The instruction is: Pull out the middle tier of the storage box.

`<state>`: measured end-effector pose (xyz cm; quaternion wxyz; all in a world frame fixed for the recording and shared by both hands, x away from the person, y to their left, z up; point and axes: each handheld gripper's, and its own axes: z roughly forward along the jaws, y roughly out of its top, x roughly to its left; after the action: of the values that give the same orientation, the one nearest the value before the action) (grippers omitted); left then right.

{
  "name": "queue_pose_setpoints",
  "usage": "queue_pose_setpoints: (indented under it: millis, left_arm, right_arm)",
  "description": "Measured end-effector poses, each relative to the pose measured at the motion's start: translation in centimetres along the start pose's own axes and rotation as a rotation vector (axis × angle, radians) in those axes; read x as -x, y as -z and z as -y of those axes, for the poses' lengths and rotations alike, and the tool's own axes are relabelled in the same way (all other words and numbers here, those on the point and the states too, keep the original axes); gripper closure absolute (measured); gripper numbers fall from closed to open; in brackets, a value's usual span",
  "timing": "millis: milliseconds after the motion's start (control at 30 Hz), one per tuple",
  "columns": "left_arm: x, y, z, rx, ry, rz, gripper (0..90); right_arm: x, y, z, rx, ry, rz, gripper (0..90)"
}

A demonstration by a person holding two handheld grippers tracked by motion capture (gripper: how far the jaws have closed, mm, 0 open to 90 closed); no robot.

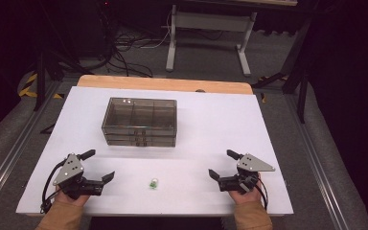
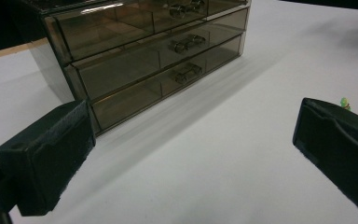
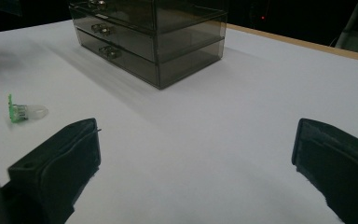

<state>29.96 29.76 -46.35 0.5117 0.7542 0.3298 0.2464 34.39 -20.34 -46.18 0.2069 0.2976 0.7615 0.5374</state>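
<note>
A smoky transparent drawer box (image 1: 140, 121) with three shut drawers stands on the white table (image 1: 211, 124), toward the back left of centre. A small green and clear object (image 1: 153, 183) lies near the front edge, between the two grippers. My left gripper (image 1: 98, 165) rests at the front left, open and holding nothing. My right gripper (image 1: 223, 164) rests at the front right, open as well. The left gripper view has the drawer fronts (image 2: 168, 60) ahead and the green object (image 2: 344, 103) peeking over the right jaw. In the right gripper view the object (image 3: 25, 112) lies to the left, the box (image 3: 154, 35) beyond.
The white table ends in a wooden strip (image 1: 165, 84) at the back. Beyond it are a white desk frame (image 1: 208, 33) and cables (image 1: 124, 52) on the floor. Metal rails (image 1: 9, 158) run along both sides of the table.
</note>
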Motion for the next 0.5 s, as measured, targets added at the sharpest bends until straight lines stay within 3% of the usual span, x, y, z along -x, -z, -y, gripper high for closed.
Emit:
queue_pose_setpoints:
  millis: [233, 500]
  left_arm:
    - [-0.09, -0.10, -0.10, -0.017, -0.017, 0.000, 0.1]
    - [-0.32, -0.05, -0.20, -0.010, -0.005, -0.013, 0.1]
  right_arm:
    - [0.02, -0.08, 0.03, 0.001, 0.005, -0.007, 0.6]
    - [0.16, -0.15, 0.09, 0.005, -0.005, -0.010, 0.0]
